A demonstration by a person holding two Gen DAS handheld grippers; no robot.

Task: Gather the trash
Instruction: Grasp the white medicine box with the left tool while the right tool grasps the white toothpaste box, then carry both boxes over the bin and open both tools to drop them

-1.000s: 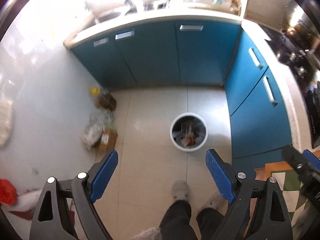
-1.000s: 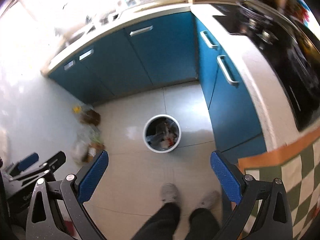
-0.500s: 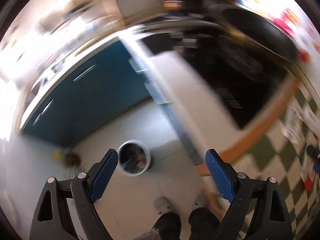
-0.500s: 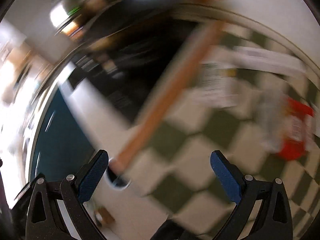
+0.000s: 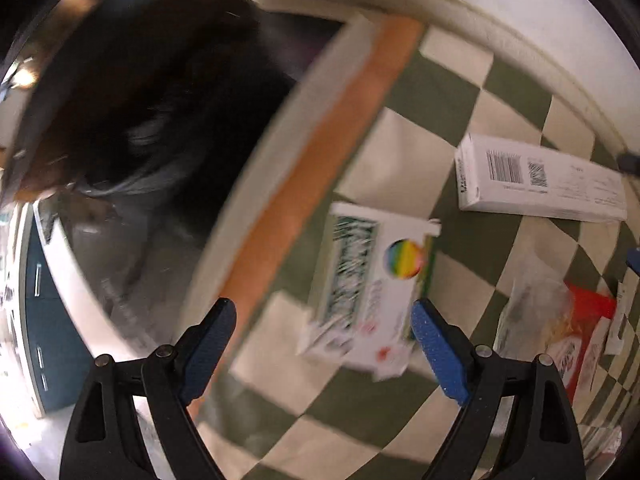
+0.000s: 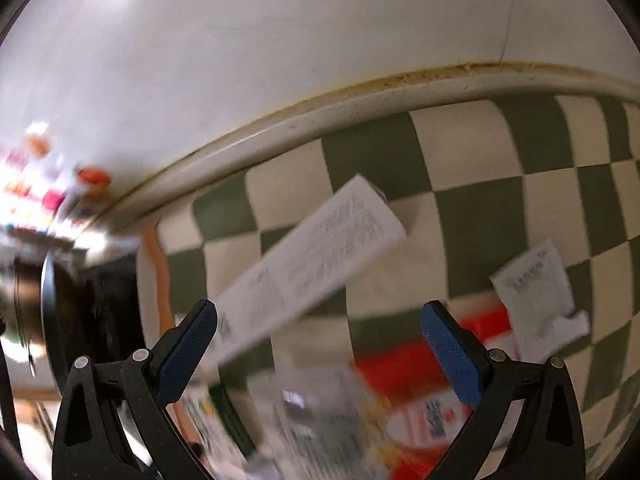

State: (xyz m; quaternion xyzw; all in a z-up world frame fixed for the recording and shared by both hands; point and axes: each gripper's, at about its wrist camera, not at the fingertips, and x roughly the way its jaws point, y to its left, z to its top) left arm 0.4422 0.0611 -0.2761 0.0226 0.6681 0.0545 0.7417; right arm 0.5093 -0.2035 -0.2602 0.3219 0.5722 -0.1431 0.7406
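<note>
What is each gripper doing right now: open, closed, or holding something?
Left gripper: jaws open, holding nothing.
Right gripper: jaws open, holding nothing.

A long white cardboard box [image 5: 540, 178] lies on the checkered tabletop [image 5: 436, 92] near its back edge. A white box with a rainbow circle [image 5: 372, 292] lies nearer the front, left of a red packet [image 5: 584, 332].

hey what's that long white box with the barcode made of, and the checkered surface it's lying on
The long white box looks like thin matte paperboard: crisp folded edges, printed barcode. The checkered surface looks like a green-and-cream vinyl or oilcloth cover with a slight sheen; motion blur leaves that uncertain.
</note>
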